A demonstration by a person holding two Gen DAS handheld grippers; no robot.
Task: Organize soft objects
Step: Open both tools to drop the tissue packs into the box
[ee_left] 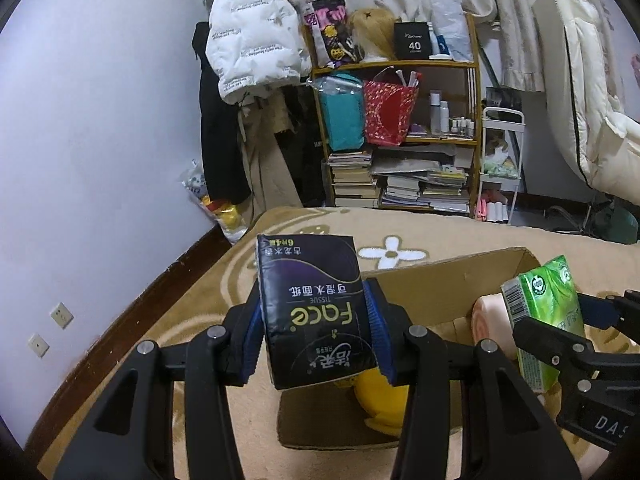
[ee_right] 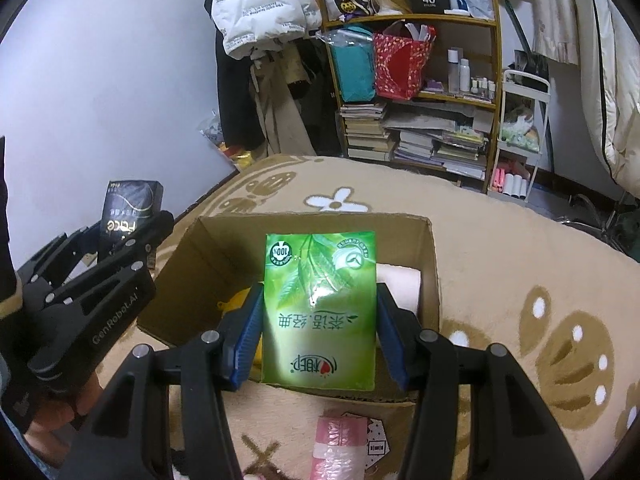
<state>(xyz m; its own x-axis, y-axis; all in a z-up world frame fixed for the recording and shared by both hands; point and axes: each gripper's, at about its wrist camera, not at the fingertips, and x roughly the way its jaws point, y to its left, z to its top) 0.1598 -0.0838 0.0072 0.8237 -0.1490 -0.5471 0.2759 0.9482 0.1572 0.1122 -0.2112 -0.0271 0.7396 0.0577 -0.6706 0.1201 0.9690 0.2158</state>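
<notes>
My left gripper [ee_left: 314,328] is shut on a black tissue pack [ee_left: 312,304], held above the left edge of an open cardboard box [ee_left: 452,276]. My right gripper [ee_right: 320,332] is shut on a green tissue pack [ee_right: 320,304], held over the same box [ee_right: 200,276]. Inside the box lie a pink roll [ee_right: 402,284] and a yellow soft object [ee_left: 380,400]. In the right wrist view, the left gripper [ee_right: 132,236] with its black pack [ee_right: 128,212] shows at the left. The green pack [ee_left: 544,312] shows at the right of the left wrist view.
The box sits on a beige patterned carpet [ee_right: 500,280]. A pink plastic-wrapped roll [ee_right: 340,444] lies on the carpet in front of the box. A cluttered shelf [ee_left: 400,128], hanging coats [ee_left: 248,40] and a white cart [ee_right: 520,136] stand at the back.
</notes>
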